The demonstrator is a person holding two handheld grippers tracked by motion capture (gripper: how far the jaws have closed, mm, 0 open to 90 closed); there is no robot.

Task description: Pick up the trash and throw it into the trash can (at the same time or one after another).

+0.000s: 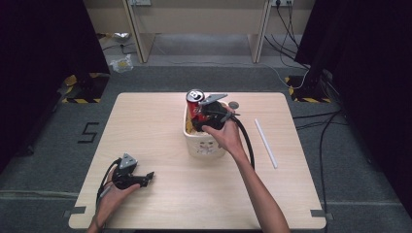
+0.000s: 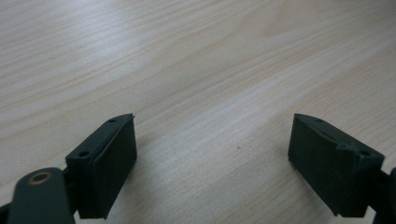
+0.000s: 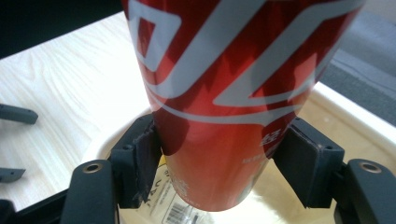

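While the right tool [image 3: 219, 161] clamps a red can [image 3: 224, 93] — white lettering unreadable, left tool [image 2: 212, 158] wide.

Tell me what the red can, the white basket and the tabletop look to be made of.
Red can: likely thin metal, glossy; it shows sharp mirror-like reflections under printed white lettering.
White basket: probably plastic, smooth and cream-white with a moulded rim; can't be sure.
Table: pale wood or wood-look laminate, matt, with a long streaked grain; which one cannot be told.
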